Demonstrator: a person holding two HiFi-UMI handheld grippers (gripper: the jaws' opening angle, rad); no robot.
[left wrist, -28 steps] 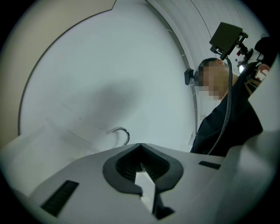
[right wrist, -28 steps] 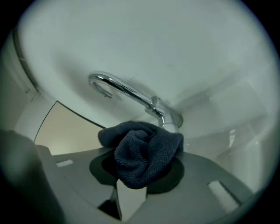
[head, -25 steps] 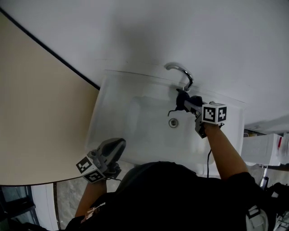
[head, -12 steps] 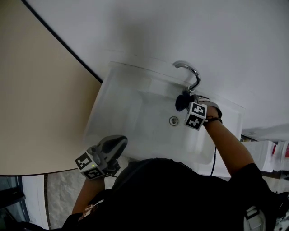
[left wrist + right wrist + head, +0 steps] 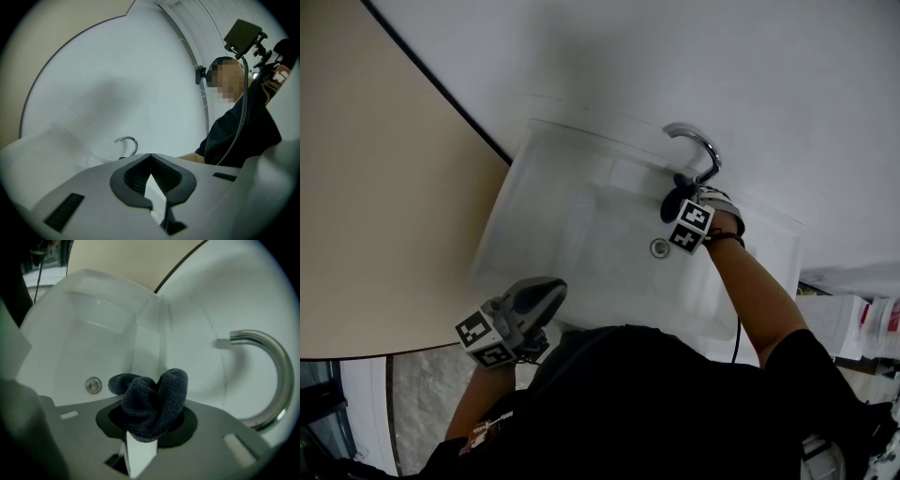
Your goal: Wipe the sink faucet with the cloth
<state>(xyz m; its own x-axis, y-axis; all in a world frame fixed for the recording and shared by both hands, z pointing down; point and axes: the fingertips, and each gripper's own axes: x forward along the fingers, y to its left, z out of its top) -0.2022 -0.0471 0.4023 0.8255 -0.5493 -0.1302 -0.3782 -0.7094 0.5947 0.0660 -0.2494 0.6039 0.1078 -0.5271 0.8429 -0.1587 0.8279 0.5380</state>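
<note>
One dark blue cloth (image 5: 152, 401), bunched between the jaws of the right tool (image 5: 677, 201), just beside the curved chrome faucet (image 5: 277, 358) at the back of the white sink (image 5: 534, 211); jaws just now easing a little wider, pads pinching the cloth. Left tool (image 5: 150, 165) clenched, empty, near the sink's front rim.

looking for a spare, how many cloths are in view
1. A dark blue cloth bunched between the right gripper's jaws, which have just opened slightly, over the sink beside the faucet. The left gripper is shut, empty. None seems hidden.
</note>
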